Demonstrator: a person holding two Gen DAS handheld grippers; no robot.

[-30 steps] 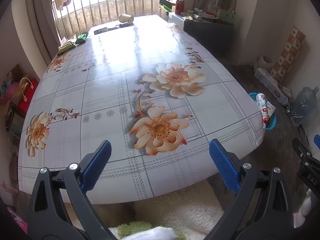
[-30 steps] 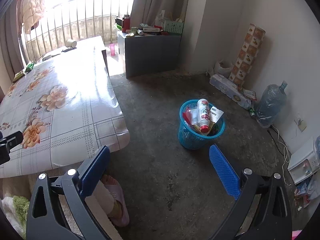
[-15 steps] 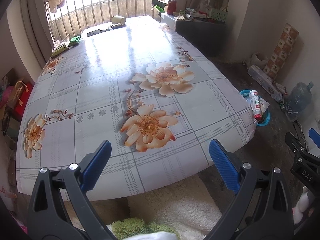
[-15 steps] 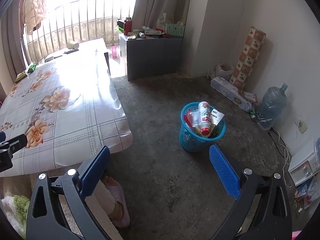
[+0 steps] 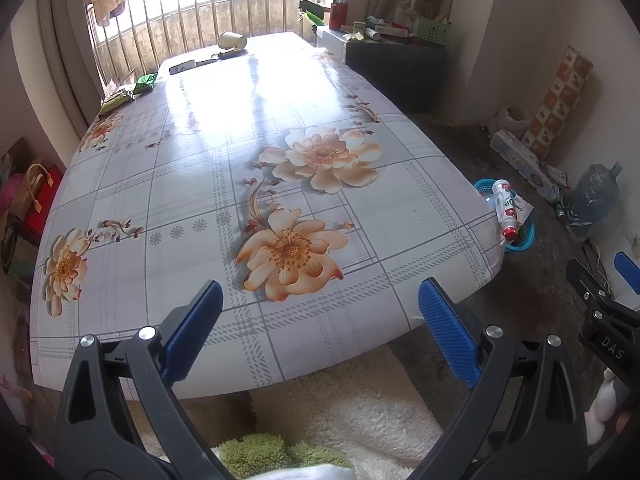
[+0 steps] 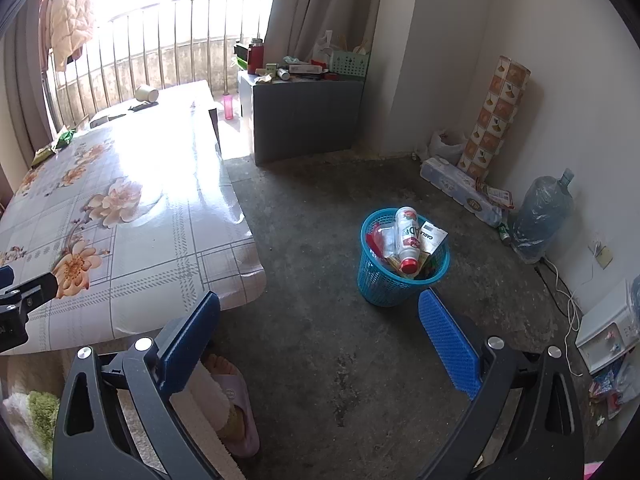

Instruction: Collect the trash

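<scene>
From the left wrist view, the left gripper [image 5: 320,312] hangs wide and empty over the near edge of the floral table [image 5: 224,168]. What looks like the remaining trash lies at the far end: one paper cup [image 5: 232,41] on its side, two green wrappers [image 5: 145,82] near the left edge, plus a flat dark item too small to identify. The cup is probably light and crushable — best pinched gently across its rim; the wrappers look thin, limp and slippery, so a pinch at a raised fold should suit.

From the right wrist view, the right gripper [image 6: 318,318] is likewise spread wide, holding nothing, above the floor. One blue basket [image 6: 384,284] stands just beyond it — already crowded, with one red-capped bottle [image 6: 407,240] on top.
</scene>
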